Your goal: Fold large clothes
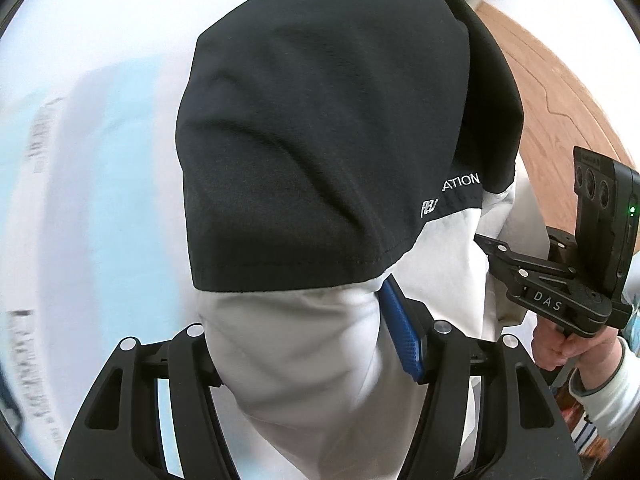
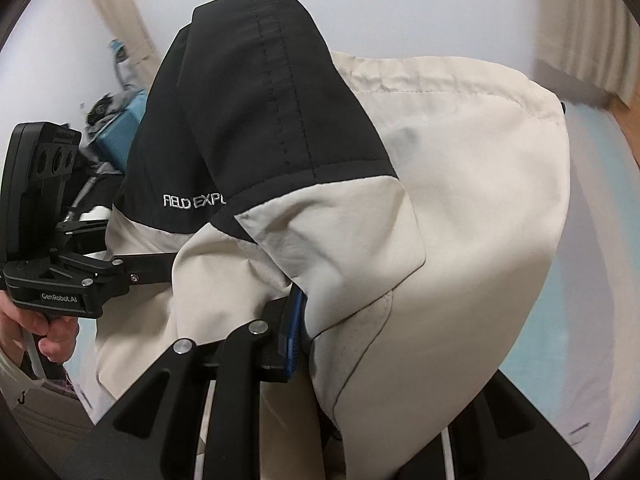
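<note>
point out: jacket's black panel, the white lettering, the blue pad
black panel (image 1: 320,120), left wrist view, middle of the dark fabric.
white lettering (image 2: 194,201), right wrist view, on the word FIELD.
blue pad (image 1: 402,332), left wrist view, ribbed face beside the pale cloth.

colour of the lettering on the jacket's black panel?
White, stitched on the black panel of the black-and-cream fabric jacket; it shows best in the right wrist view.

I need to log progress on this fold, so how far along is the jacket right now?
Done: both grippers have hold of the jacket. In hand: the left gripper and right gripper are each shut on bunched cream fabric, and the black panel drapes over them, off any surface. Left: no finished fold shows; it is not laid flat or folded yet.
</note>
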The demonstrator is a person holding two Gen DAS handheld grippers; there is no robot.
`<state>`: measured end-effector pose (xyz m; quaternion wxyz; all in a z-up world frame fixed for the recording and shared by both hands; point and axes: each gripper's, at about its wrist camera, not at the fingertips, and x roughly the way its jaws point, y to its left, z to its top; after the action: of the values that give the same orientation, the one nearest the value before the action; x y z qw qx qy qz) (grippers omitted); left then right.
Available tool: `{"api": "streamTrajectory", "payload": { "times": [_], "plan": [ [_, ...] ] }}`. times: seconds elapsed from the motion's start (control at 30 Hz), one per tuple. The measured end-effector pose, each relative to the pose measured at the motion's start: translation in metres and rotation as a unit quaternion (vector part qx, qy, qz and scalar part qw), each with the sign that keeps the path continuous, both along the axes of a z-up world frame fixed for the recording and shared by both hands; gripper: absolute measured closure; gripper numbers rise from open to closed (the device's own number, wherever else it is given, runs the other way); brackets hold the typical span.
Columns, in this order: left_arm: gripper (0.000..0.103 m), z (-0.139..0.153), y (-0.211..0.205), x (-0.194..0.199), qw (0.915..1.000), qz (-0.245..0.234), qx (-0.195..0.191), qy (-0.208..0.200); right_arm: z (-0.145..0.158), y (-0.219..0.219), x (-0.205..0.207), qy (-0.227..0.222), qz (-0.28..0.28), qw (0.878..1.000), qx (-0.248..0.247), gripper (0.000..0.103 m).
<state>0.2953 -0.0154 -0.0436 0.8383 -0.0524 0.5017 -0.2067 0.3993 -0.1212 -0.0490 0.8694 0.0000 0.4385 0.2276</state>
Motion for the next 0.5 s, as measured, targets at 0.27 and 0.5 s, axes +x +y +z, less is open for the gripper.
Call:
{"api": "streamTrajectory", "payload": {
  "times": [0.27, 0.5],
  "plan": [
    [0.042, 0.042, 0.236, -0.064, 0.9962, 0.081, 0.021, -0.024, 0.039, 0.220, -0.026, -0.024, 0.071, 0.997, 0.019, 0.083],
    [0.042, 0.063, 0.404, -0.107, 0.9874, 0.151, 0.031, -0.037, 0.061, 0.397, -0.047, -0.039, 0.142, 0.989, 0.018, 0.084]
  ]
}}
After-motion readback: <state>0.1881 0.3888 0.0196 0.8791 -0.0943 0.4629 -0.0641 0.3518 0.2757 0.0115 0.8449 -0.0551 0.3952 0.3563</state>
